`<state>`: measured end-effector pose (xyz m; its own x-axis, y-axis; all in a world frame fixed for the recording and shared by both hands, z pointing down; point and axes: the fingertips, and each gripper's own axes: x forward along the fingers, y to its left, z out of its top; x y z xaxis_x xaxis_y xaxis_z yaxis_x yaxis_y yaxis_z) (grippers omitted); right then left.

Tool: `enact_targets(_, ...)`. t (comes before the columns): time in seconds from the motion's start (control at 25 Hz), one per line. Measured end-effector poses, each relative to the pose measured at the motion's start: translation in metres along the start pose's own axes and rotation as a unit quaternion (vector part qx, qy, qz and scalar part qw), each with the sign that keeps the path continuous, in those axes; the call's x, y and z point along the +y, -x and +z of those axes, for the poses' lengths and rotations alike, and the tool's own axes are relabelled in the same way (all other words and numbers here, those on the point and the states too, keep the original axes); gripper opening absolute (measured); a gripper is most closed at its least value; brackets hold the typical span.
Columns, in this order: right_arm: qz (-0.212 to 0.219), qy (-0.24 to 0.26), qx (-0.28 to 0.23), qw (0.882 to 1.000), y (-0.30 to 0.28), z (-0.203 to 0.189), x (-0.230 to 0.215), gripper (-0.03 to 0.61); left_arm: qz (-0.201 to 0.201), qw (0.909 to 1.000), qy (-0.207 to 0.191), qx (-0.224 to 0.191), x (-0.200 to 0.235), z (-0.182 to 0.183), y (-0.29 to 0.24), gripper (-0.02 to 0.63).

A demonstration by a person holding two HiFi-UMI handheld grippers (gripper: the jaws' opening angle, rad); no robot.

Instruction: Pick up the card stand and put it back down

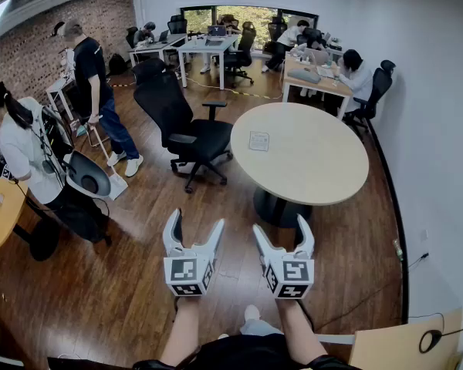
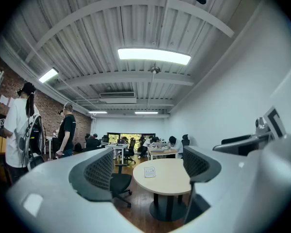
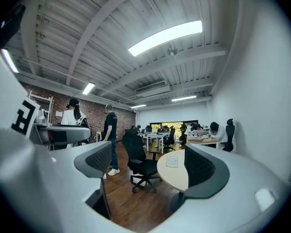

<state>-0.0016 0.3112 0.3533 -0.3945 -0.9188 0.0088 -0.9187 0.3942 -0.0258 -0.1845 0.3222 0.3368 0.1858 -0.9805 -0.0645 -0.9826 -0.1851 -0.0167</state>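
**Head view: both grippers open, card stand untouched on table**

Left gripper (image 1: pixel 195 220) & right gripper (image 1: pixel 282 226) sit side by side at lower centre of frame, jaws spread, nothing btw them. Each gripper view confirms it: pads apart, only the far-off room in the gap. Both are held level and pointing fwd, prob. because the person is lining up on the target before closing in. By my read the pick-up hasn't begun.

Card stand (image 1: pixel 259 141) is on the round table (image 1: pixel 324 168), left part of its top, centre of frame, well apart from both grippers. Bare wood floor (image 1: pixel 231 203) lies between. A black office chair (image 1: pixel 187 129) stands just beside the table's left edge, so the near side looks the freer way in.

Views differ. Head view gives the floor gap and the person's forearms (image 1: pixel 187 330), but from above the card reads as a flat square. Left gripper view shows the card stand (image 2: pixel 149 172) upright, seen right btw its jaws, so that gripper looks aimed at it. Right gripper view has the card stand (image 3: pixel 172 161) closer to the jaw at frame right. Gripper views also take in the ceiling strip lights (image 2: pixel 154 56) and people (image 2: pixel 67 130) standing at frame left.
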Motion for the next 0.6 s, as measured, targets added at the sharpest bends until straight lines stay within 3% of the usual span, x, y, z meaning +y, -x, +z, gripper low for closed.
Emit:
enact_targets(0.12,0.005,0.0,-0.014,1.0,-0.026,0.014,-0.025,0.463,0.007,0.9999,0.008,-0.004,-0.006,0.003,-0.034,0.442)
enact_targets(0.28,0.0,-0.016,-0.025,1.0,-0.051,0.021,-0.064,0.463,0.013,0.9995,-0.022,-0.017,-0.022,0.015,-0.07,0.44)
enact_targets(0.6,0.012,-0.053,0.008,0.998,-0.096,-0.013,-0.108,0.463,0.023,0.9993,-0.023,0.015,-0.028,-0.012,-0.12,0.433)
